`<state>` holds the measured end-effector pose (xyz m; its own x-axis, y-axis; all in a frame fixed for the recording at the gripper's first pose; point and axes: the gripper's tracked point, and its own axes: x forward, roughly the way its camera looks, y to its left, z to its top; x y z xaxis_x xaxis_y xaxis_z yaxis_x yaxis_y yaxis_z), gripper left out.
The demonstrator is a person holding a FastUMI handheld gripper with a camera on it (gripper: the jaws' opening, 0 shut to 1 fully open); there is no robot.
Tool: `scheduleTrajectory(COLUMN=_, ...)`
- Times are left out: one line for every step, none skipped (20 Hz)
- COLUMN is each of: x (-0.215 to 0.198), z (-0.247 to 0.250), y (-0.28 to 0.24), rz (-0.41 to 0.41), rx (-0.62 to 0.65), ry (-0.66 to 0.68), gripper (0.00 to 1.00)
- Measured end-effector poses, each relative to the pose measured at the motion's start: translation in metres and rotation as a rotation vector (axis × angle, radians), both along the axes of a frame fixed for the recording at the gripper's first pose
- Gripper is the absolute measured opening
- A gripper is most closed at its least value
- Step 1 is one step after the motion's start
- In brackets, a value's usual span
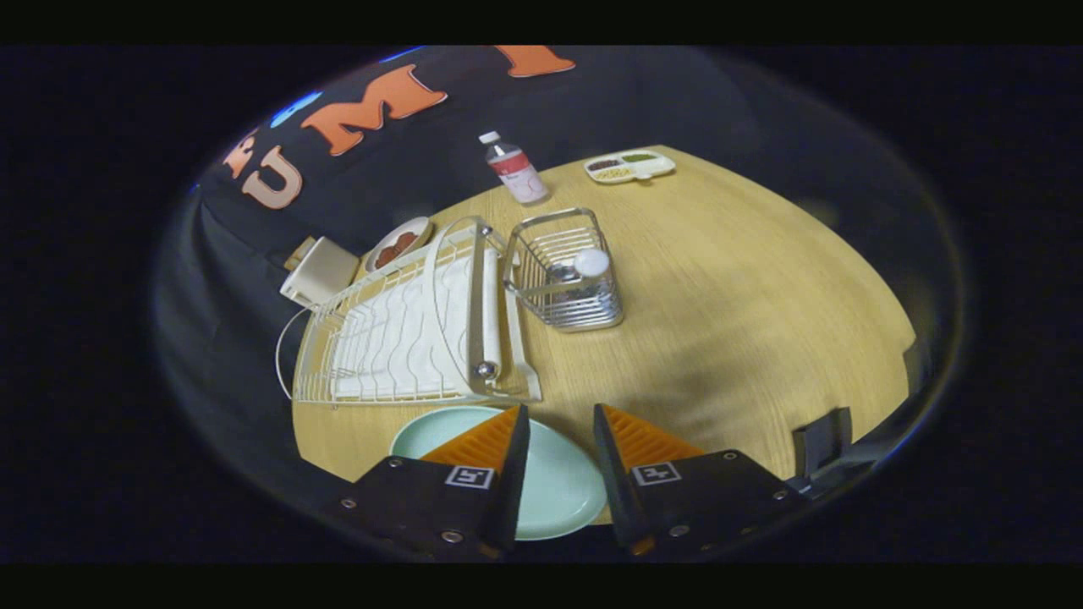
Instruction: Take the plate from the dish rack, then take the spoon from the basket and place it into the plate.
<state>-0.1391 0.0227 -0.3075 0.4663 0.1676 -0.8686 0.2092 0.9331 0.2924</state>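
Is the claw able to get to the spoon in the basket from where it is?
Probably yes. The open claw hovers over the plate on the table, and the wire basket stands beyond it with bare wood between. The basket's top is open, with the spoon standing inside; the dish rack sits beside it.

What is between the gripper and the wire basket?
Bare wooden table; the gripper hangs open over the plate, the basket beyond.

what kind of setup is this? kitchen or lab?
Looks like a staged kitchen tabletop in a booth, not a real kitchen: a wooden table against black cloth, holding a white dish rack, a wire basket and a mint plate. The gripper hangs open above the plate.
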Motion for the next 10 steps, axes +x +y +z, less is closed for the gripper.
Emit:
scheduleTrajectory(x=0.008, z=0.006, y=-0.006, rz=-0.003, rx=-0.019, ry=-0.042, gripper=0.46)
scheduleTrajectory(x=0.016, z=0.012, y=-0.010, rz=-0.005, rx=-0.036, ry=-0.083, gripper=0.47)
scheduleTrajectory(x=0.022, z=0.015, y=-0.013, rz=-0.004, rx=-0.057, ry=-0.120, gripper=0.48)
scheduleTrajectory(x=0.028, z=0.018, y=-0.018, rz=0.002, rx=-0.083, ry=-0.151, gripper=0.49)
scheduleTrajectory(x=0.031, z=0.018, y=-0.022, rz=0.013, rx=-0.111, ry=-0.168, gripper=0.50)
scheduleTrajectory(x=0.033, z=0.018, y=-0.026, rz=0.032, rx=-0.140, ry=-0.173, gripper=0.50)
scheduleTrajectory(x=0.035, z=0.018, y=-0.030, rz=0.048, rx=-0.170, ry=-0.186, gripper=0.50)
scheduleTrajectory(x=0.039, z=0.019, y=-0.033, rz=0.067, rx=-0.198, ry=-0.202, gripper=0.50)
scheduleTrajectory(x=0.044, z=0.021, y=-0.034, rz=0.085, rx=-0.222, ry=-0.223, gripper=0.50)
scheduleTrajectory(x=0.050, z=0.024, y=-0.035, rz=0.100, rx=-0.246, ry=-0.249, gripper=0.49)
